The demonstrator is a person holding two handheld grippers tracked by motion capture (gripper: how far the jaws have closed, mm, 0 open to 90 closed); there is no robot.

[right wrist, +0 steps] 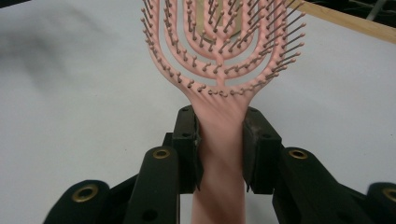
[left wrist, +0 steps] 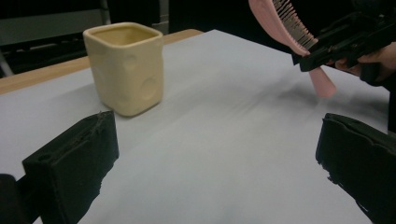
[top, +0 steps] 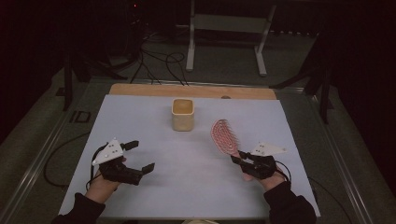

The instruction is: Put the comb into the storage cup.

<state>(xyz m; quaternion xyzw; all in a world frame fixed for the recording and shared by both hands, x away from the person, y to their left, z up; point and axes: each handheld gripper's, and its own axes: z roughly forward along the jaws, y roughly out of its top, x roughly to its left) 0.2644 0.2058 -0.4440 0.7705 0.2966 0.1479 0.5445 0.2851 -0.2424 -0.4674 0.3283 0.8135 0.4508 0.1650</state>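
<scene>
A pink vented hairbrush is held off the white sheet at the right, bristles up. My right gripper is shut on its handle, which is pinched between the two pads. In the left gripper view the hairbrush and the right gripper show at the top right. A cream square cup stands upright and empty at the middle back of the sheet, also seen as the cup in the left gripper view. My left gripper hovers at the left front, open, with nothing between its jaws.
The white sheet covers a wooden table whose bare edge shows at the back. Beyond it, cables lie on the floor and a white metal frame stands. Bare sheet lies between the two grippers.
</scene>
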